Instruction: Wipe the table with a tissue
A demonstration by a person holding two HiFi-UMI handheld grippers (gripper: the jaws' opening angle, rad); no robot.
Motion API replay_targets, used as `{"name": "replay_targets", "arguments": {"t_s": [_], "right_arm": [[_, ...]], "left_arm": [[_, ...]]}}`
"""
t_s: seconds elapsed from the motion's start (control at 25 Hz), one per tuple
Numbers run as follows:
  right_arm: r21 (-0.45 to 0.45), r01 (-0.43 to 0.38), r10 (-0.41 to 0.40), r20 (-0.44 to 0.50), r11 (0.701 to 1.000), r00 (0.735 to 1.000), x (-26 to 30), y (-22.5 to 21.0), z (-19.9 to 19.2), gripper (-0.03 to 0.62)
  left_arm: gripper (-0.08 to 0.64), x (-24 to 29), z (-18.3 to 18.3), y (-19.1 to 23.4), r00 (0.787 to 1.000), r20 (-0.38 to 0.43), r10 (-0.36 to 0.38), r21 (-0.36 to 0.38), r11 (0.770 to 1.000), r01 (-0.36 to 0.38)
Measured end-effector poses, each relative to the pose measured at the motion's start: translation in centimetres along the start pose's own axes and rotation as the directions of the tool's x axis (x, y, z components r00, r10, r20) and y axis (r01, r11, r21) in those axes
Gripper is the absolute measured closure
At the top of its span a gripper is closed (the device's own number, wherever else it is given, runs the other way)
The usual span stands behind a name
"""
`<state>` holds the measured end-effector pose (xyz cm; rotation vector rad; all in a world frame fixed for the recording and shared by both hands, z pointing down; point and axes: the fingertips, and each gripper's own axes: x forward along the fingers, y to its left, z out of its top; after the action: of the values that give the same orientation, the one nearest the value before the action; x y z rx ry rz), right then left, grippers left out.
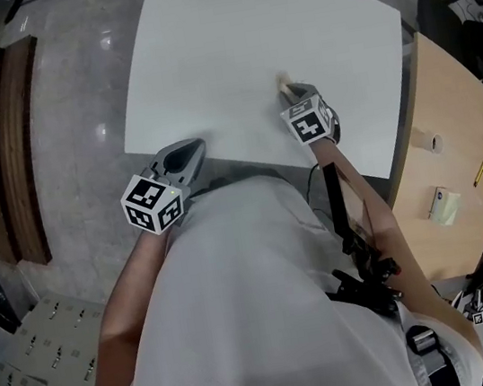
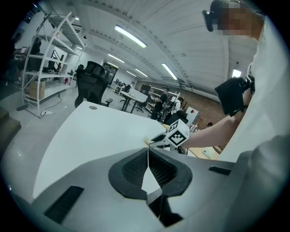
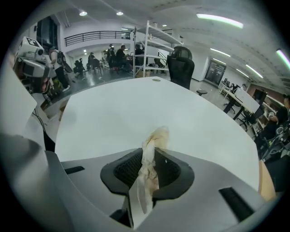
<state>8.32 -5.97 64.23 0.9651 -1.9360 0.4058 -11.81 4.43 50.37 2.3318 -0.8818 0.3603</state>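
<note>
Lit bright and even from long ceiling strips (image 2: 131, 37), with the white table (image 1: 246, 50) near blown out and small glare spots on the polished floor (image 1: 83, 167). Bends hard toward the edges in both gripper views, with dark vignette in the corners. Goes slightly soft on the tissue (image 3: 149, 167) close to the lens, sharper further back.

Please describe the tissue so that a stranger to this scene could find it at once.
Find the large white table. Over its right half, the right gripper is shut on the tissue. Only it is crumpled, pale and brown-stained.
</note>
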Motion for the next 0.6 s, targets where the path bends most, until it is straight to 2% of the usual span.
{"name": "replay_targets", "arguments": {"t_s": [0.28, 0.4, 0.48, 0.6], "right_arm": [[-0.099, -0.034, 0.035, 0.007, 0.994, 0.999, 2.3, 6.4, 4.6, 0.509], [-0.154, -0.073, 0.076, 0.016, 0.985, 0.997, 3.6, 10.2, 7.3, 0.509], [-0.217, -0.126, 0.135, 0.028, 0.968, 0.99, 4.4, 13.8, 9.1, 0.509], [-0.346, -0.234, 0.263, 0.038, 0.908, 0.964, 4.8, 19.8, 11.0, 0.509]], "left_arm": [[0.552, -2.4, -0.6, 1.3, 0.999, 0.012, 0.046, -0.023, 0.999, -0.046], [0.552, -3.7, -0.7, 2.1, 0.998, 0.017, 0.064, -0.029, 0.998, -0.064], [0.552, -4.9, -0.9, 2.7, 0.996, 0.024, 0.082, -0.034, 0.996, -0.082], [0.552, -6.5, -1.1, 3.8, 0.994, 0.032, 0.108, -0.038, 0.994, -0.107]]}}
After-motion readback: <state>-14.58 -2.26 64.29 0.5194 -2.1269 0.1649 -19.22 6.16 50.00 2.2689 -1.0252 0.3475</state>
